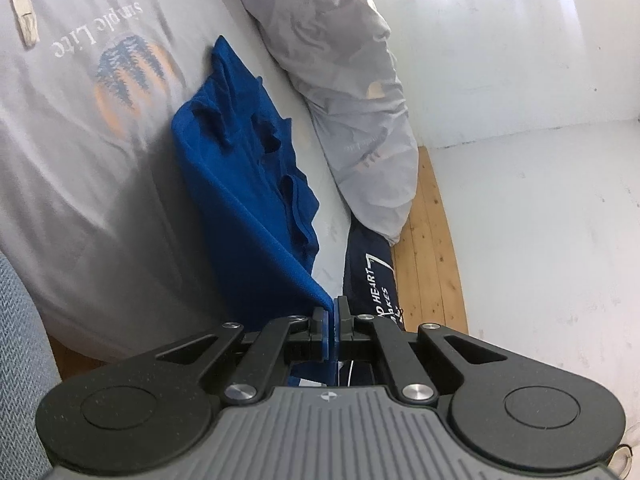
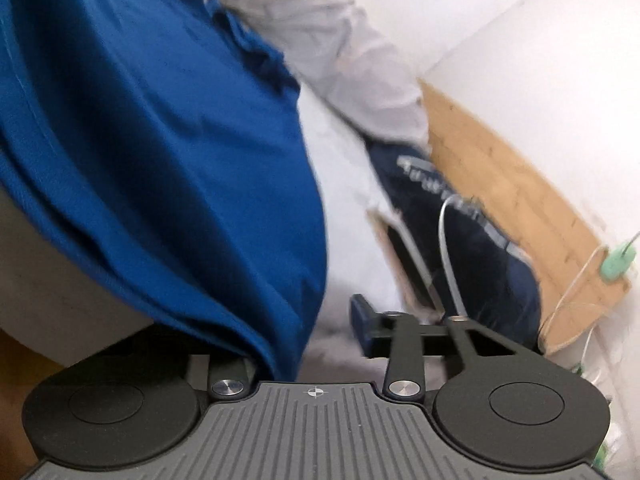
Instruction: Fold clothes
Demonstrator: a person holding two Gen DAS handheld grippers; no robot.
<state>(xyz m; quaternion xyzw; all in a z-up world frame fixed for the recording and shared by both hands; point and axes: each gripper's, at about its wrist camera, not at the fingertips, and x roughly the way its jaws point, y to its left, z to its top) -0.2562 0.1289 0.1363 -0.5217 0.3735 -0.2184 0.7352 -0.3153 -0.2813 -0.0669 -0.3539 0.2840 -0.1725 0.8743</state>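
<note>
Pinching one blue garment, two grippers, seemingly.

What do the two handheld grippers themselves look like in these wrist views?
Both look alike. The left gripper has a grey ribbed body with a small crosshair mark, matte black linkage arms with silver pivot bolts, round black discs at either side, and blue pads on black fingers. The right gripper matches, though only one blue-padded finger shows.

Both handheld grippers look alike: the left gripper and right gripper each have a grey ribbed body with a small crosshair mark, two round black discs, black link arms with silver screws, and blue finger pads.
</note>
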